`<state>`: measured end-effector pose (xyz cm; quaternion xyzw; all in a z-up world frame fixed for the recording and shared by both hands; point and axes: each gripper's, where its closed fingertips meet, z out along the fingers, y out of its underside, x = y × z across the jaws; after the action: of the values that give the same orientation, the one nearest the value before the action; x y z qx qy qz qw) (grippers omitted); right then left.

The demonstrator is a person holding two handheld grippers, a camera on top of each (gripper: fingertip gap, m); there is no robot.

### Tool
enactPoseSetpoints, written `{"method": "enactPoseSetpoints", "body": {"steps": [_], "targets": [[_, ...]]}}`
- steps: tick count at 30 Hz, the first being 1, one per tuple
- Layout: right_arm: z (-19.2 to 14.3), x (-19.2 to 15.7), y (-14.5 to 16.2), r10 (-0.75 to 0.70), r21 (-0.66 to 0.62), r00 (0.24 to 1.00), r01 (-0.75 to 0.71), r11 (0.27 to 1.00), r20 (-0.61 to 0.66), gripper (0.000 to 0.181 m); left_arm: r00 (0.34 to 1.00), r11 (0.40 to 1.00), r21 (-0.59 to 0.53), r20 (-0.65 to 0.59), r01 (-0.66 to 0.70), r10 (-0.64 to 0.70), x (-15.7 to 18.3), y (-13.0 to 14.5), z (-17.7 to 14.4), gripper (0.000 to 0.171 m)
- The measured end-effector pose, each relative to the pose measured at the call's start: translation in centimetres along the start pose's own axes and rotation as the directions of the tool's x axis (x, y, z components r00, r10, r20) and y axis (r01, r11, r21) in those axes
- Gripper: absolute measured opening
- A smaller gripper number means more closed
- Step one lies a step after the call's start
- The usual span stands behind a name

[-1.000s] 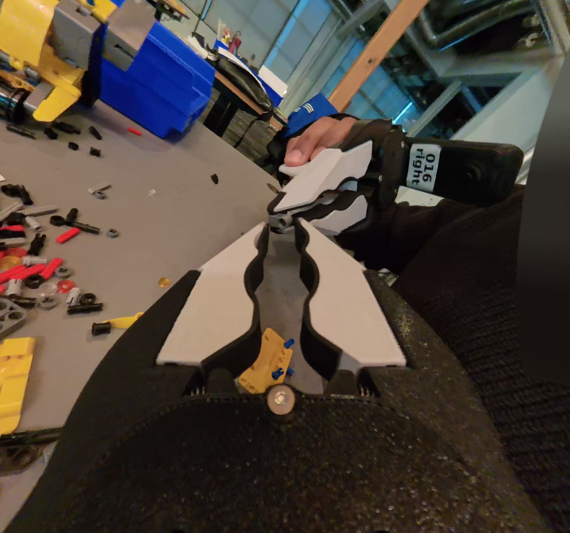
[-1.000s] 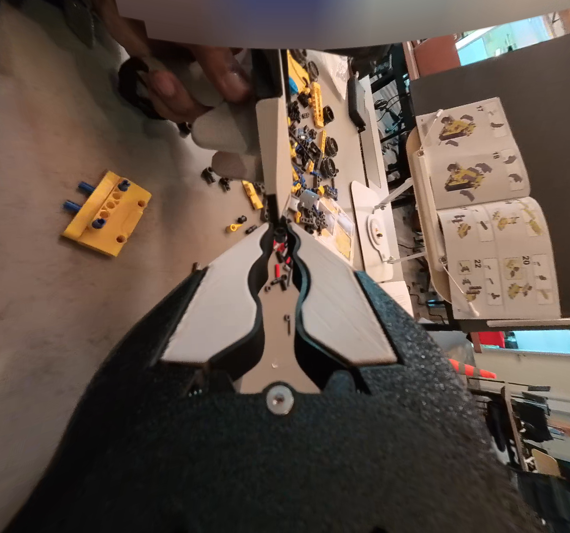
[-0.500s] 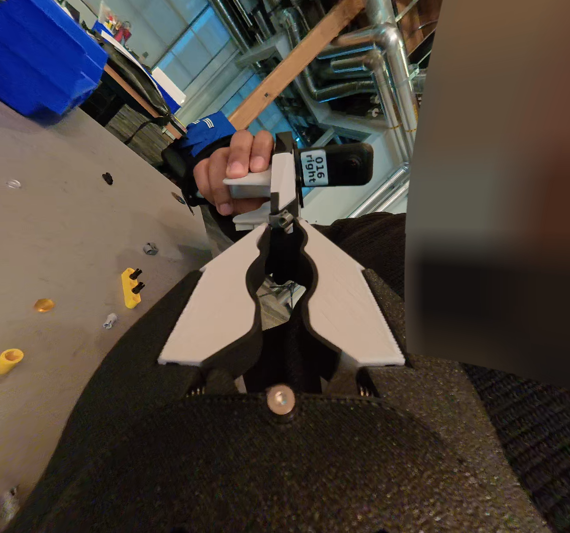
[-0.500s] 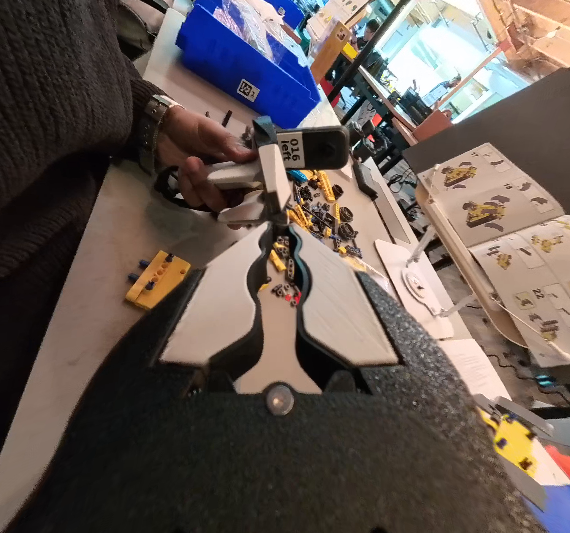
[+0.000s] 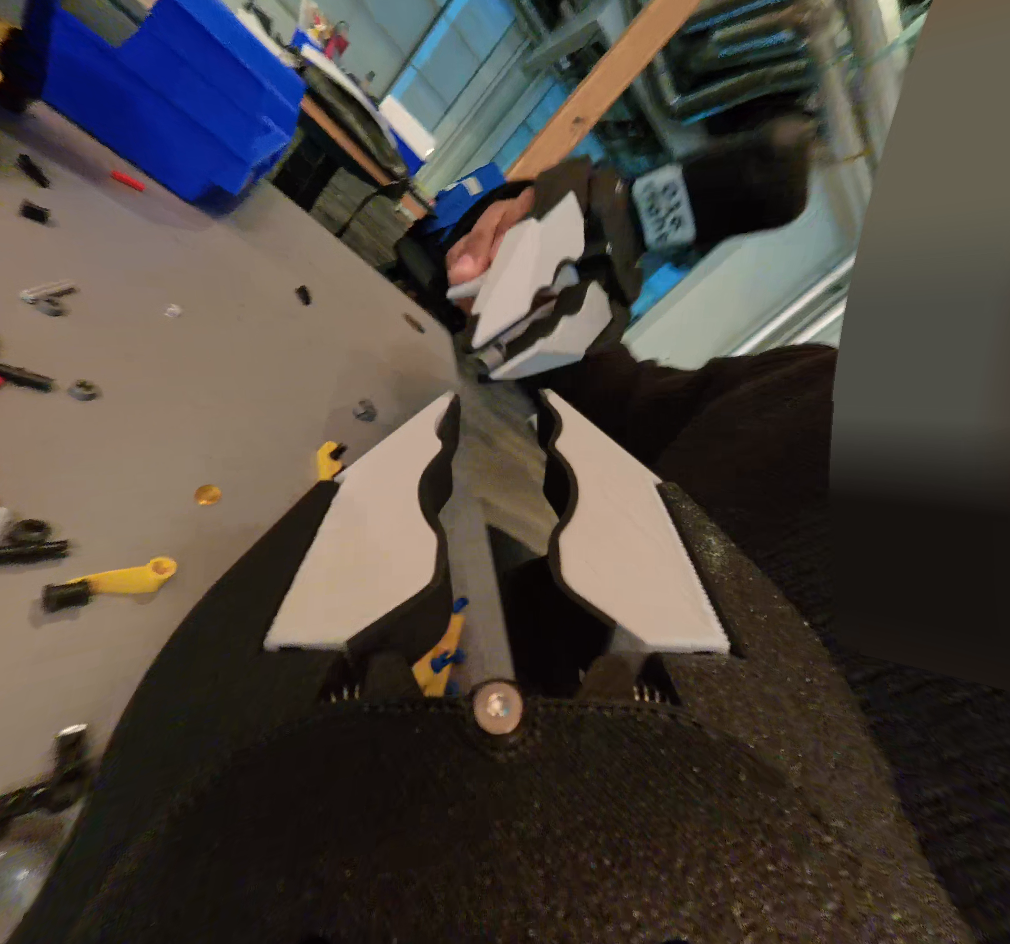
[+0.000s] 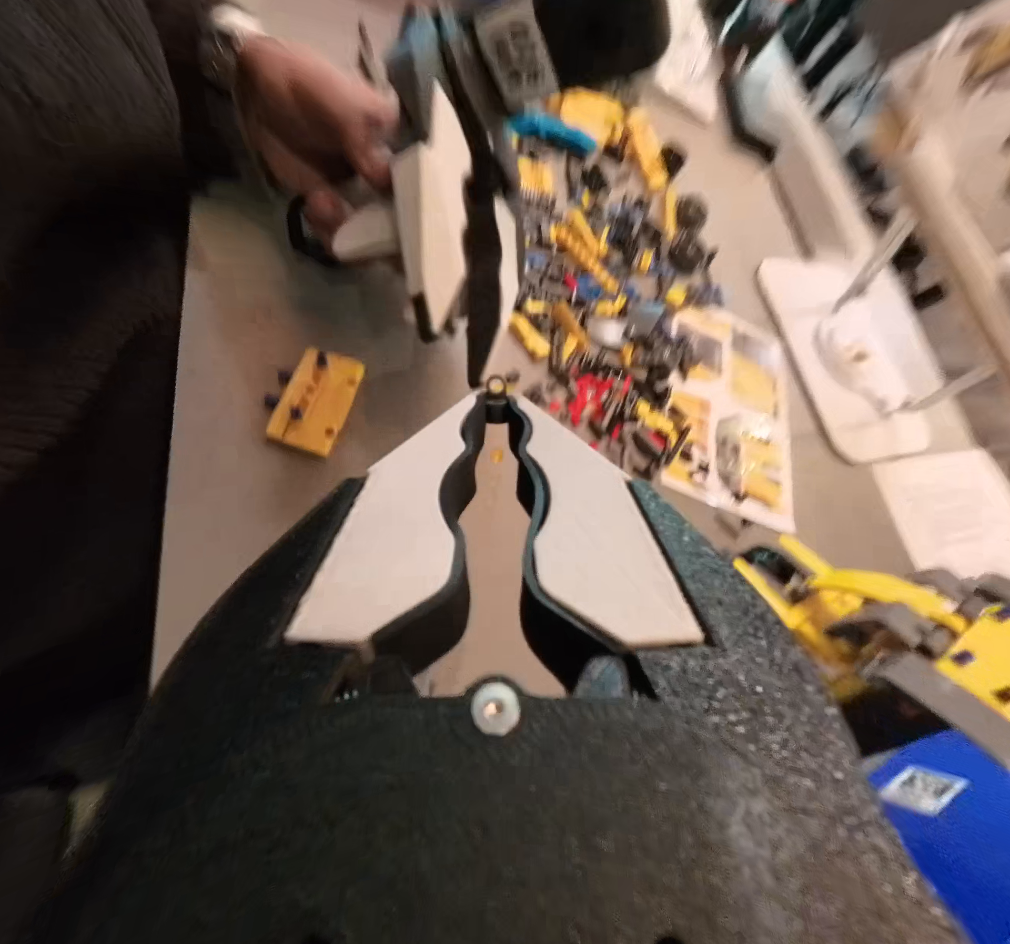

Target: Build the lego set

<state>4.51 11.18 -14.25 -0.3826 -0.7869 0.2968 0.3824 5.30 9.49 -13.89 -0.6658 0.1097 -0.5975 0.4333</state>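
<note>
My left gripper point(image 5: 497, 397) is open and empty, over the near edge of the grey table point(image 5: 218, 371). Just beyond its tips the right gripper point(image 5: 489, 357) pinches a small grey connector piece point(image 5: 492, 355). In the right wrist view my right gripper point(image 6: 494, 398) is shut on that small piece point(image 6: 496, 386), which sticks out of its tips. The left gripper point(image 6: 464, 284) hangs above the table a short way ahead, in a person's hand point(image 6: 322, 136). A yellow plate with blue pins point(image 6: 314, 404) lies on the table to the left; it also shows low between the left fingers point(image 5: 442, 650).
A heap of loose yellow, black and red pieces point(image 6: 601, 289) covers the table ahead. Printed sheets point(image 6: 727, 415), a white stand point(image 6: 847, 360) and a part-built yellow model point(image 6: 874, 617) are at the right. A blue bin point(image 5: 164, 92) stands at the back. Small parts, such as a yellow lever point(image 5: 125, 579), lie scattered. Both grippers' tips are close together, under 4 cm apart.
My left gripper has opened, let go of the small piece and drawn apart from the right gripper. The right gripper keeps the piece. Both views have swung and are blurred.
</note>
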Motion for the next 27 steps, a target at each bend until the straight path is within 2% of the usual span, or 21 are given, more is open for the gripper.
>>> {"method": "enactPoseSetpoints", "body": {"steps": [2, 4, 7, 10, 14, 27], "targets": [[0.0, 0.0, 2.9, 0.074, -0.177, 0.995, -0.06, 0.982, 0.073, 0.007, 0.993, 0.995, -0.067, 0.088, -0.072, 0.078, -1.0, 1.0, 0.4, 0.028], [-0.3, -0.2, 5.6, 0.101, -0.332, 0.986, -0.051, 0.942, 0.135, 0.006, 0.979, 0.983, -0.139, 0.144, -0.123, 0.143, -1.7, 2.0, 0.8, 0.029], [-0.3, -1.1, 7.9, 0.109, -0.45, 0.961, 0.017, 0.893, 0.254, 0.006, 0.955, 0.96, -0.213, 0.194, -0.183, 0.225, -2.3, 2.9, 1.1, 0.03], [0.1, -2.1, 9.3, 0.138, -0.506, 0.924, 0.068, 0.86, 0.358, 0.006, 0.932, 0.948, -0.238, 0.242, -0.213, 0.27, -3.0, 3.0, 0.8, 0.03], [0.8, -2.9, 10.1, 0.155, -0.532, 0.885, 0.118, 0.838, 0.44, 0.006, 0.938, 0.951, -0.247, 0.245, -0.186, 0.247, -3.2, 3.3, 0.8, 0.032], [0.9, -3.1, 10.2, 0.153, -0.592, 0.871, 0.18, 0.786, 0.467, 0.006, 0.936, 0.952, -0.249, 0.255, -0.178, 0.242, -3.4, 3.3, 0.7, 0.03]]}}
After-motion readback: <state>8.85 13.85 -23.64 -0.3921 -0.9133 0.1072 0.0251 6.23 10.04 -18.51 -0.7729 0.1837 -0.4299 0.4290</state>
